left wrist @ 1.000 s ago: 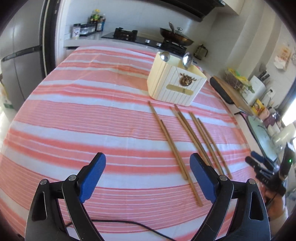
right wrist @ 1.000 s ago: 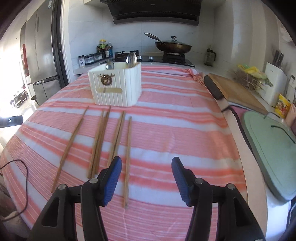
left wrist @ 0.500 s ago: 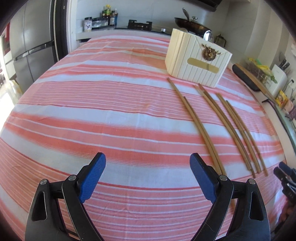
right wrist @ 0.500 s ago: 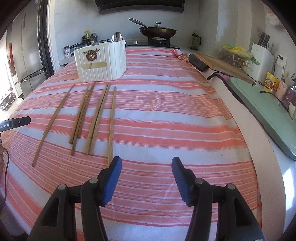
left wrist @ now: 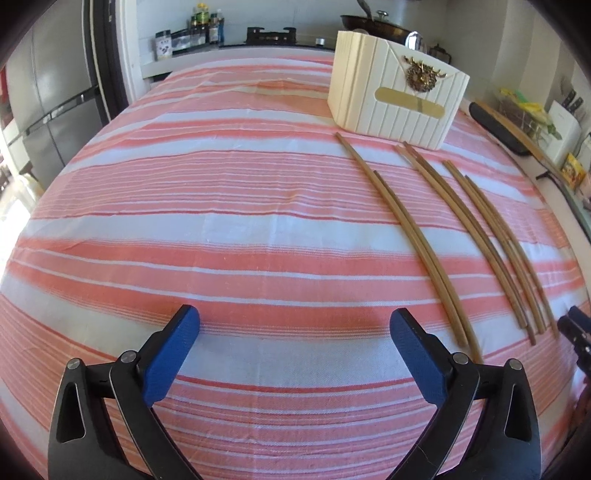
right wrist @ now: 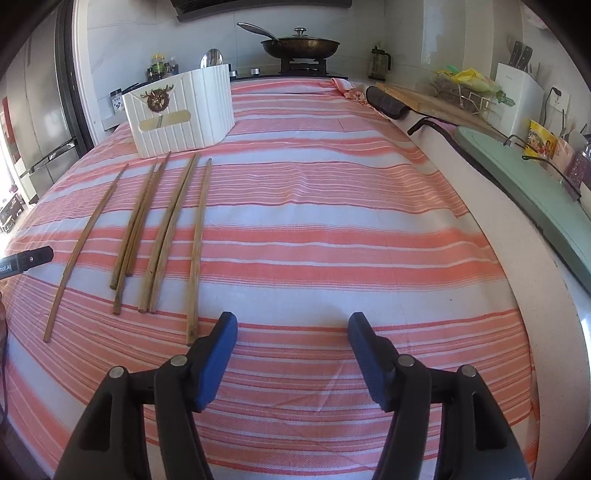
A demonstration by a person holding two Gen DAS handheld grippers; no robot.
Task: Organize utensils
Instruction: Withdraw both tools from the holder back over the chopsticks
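Your left gripper (left wrist: 294, 325) hangs low over the striped cloth (left wrist: 229, 206) covering the tabletop, fingers spread wide and opening, nothing between them, just bare cloth. Its blue pads (left wrist: 173, 354) are clear of everything. The chopsticks (left wrist: 413, 236) lie to the right of that gripper: a row of wooden sticks running lengthwise from near the holder back toward you, grouped loosely in pairs, all flat on the cloth. The nearest pair ends just beside the gripper's right finger, not touching it as far as you can see.

Your right gripper (right wrist: 289, 325) is also low over the cloth, fingers apart and opening, nothing between them. From its view the chopsticks (right wrist: 162, 229) sit to the left; the rightmost stick (right wrist: 197, 251) ends just beside the left fingertip, and whether they touch can't be told. The far-left stick (right wrist: 86, 243) lies apart from the others.

The white ribbed utensil holder (left wrist: 395, 99) stands upright at the far end of the sticks, with a gold deer emblem (right wrist: 159, 98) on its front and a slot handle below. A spoon (right wrist: 213, 59) pokes up out of it.

Behind the cloth: a wok with lid (right wrist: 300, 43) on the stove, spice jars (left wrist: 199, 22), a fridge (left wrist: 48, 110) at left. Along the right edge sit a green board (right wrist: 524, 177), a wooden board (right wrist: 436, 99) and a knife block (right wrist: 517, 92). The tip of the other gripper (right wrist: 26, 258) shows at the left edge of the right wrist view.
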